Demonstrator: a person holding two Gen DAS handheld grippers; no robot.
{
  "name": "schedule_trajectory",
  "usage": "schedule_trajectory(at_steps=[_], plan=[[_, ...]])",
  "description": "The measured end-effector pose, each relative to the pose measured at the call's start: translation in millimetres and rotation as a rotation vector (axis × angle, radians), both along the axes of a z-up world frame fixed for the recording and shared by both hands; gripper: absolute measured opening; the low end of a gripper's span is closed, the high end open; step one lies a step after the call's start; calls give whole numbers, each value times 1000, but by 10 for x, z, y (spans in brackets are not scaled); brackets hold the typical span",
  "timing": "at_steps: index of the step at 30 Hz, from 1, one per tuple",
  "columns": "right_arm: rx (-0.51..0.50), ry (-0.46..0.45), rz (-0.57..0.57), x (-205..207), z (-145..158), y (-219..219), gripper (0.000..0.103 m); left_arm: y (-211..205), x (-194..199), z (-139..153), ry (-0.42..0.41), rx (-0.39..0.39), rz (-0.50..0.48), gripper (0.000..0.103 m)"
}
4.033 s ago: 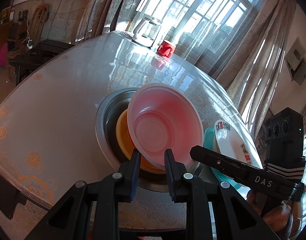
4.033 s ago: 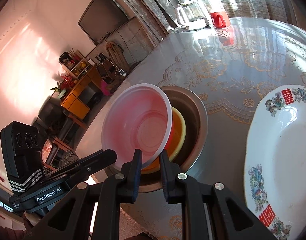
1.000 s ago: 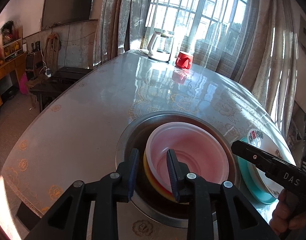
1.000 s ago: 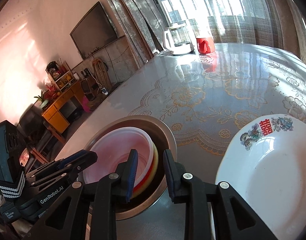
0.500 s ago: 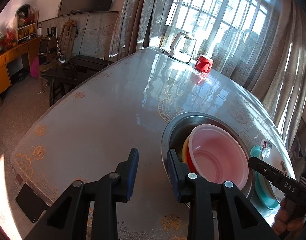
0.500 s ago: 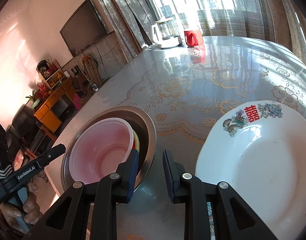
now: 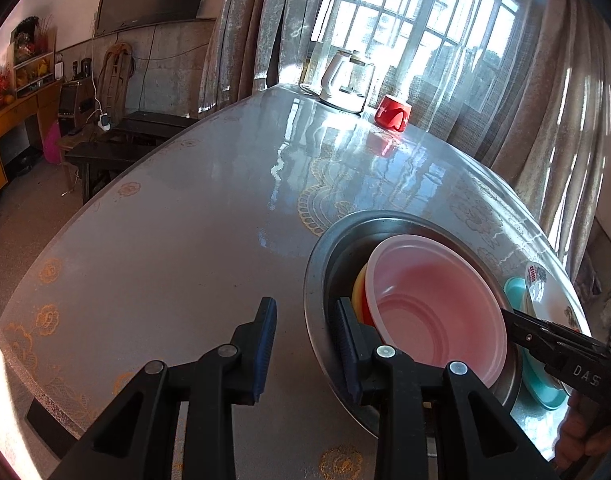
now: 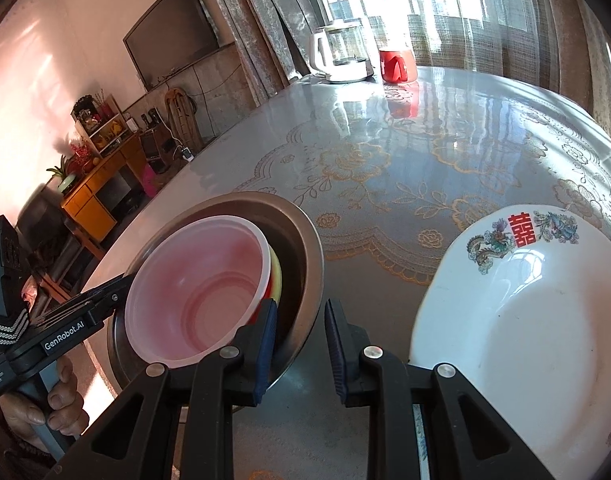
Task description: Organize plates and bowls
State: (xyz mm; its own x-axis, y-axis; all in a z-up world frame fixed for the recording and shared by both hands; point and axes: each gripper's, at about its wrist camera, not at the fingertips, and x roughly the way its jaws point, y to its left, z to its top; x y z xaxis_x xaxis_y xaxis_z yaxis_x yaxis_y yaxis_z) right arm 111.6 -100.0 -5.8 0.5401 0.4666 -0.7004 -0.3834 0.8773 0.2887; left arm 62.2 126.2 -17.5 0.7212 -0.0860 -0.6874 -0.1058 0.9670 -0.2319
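A translucent pink bowl (image 7: pixel 433 312) (image 8: pixel 201 292) sits nested on an orange bowl (image 7: pixel 359 288) inside a steel basin (image 7: pixel 385 218) (image 8: pixel 265 200). My left gripper (image 7: pixel 305 308) straddles the basin's near-left rim, one finger inside and one outside, with a gap showing. My right gripper (image 8: pixel 301 308) straddles the opposite rim the same way, its inner finger beside the pink bowl. Each gripper shows in the other's view: the right gripper (image 7: pixel 517 320) and the left gripper (image 8: pixel 123 280). A white plate (image 8: pixel 525 340) with a red character lies on a teal plate (image 7: pixel 545 392) to the right.
A glass kettle (image 7: pixel 345 84) and a red mug (image 7: pixel 393 114) stand at the far side of the round, glass-topped table (image 7: pixel 165 240). The table edge runs close below both grippers. A hand (image 8: pixel 53 400) holds the left gripper's handle. Benches and a cabinet stand beyond the table at left.
The pink bowl, held up tilted four seconds ago, now rests in the basin, let go. The left gripper has shifted from over the bowls to the basin's left rim; the right now straddles the basin's right rim.
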Motion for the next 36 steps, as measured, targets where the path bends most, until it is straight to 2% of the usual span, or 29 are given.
schedule_trajectory(at_steps=[7,13,22,36], plan=[[19,34,25,74,2,-3,25,32,-5,-12,9,-49,-17,29],[7,32,41,71,4,13,25,-83,-24,26,4,-8,-47,18],[1,47,74,97,4,23,25,-115,-34,29,11,27,-38,19],[-4,49,92,106,7,37,27,-94,-47,17,13,27,-34,20]])
